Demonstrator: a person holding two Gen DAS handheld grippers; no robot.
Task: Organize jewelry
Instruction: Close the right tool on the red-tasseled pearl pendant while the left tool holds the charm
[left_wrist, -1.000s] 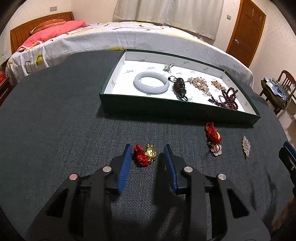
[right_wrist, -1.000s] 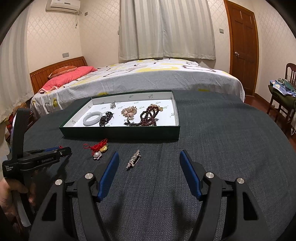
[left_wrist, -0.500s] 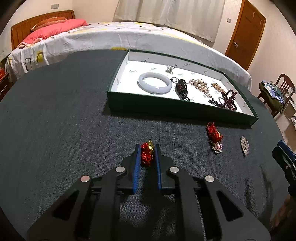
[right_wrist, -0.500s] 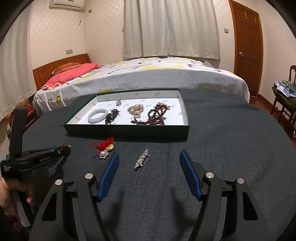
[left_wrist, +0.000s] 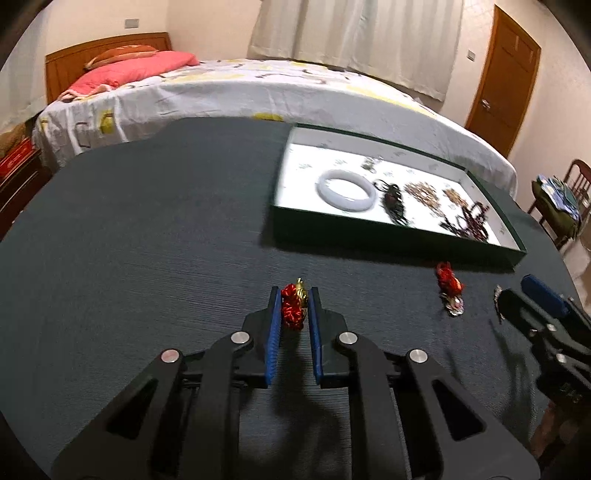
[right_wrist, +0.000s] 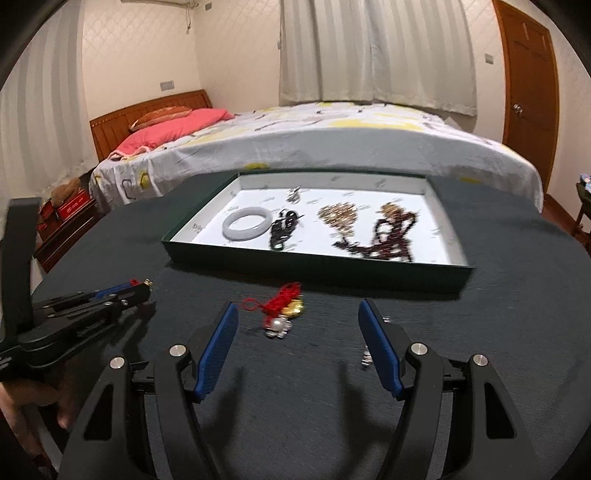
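Clamping a red-knotted gold charm (left_wrist: 294, 305) between its blue pads (left_wrist: 272, 332), the left tool (left_wrist: 293, 295) holds it just above the dark worktop (left_wrist: 147, 258) — well short of the green tray (left_wrist: 388, 236). The right tool (right_wrist: 298, 321) sits spread wide around a red pearl tassel (right_wrist: 280, 314) — a brooch (right_wrist: 365, 359) lies beside its right finger.
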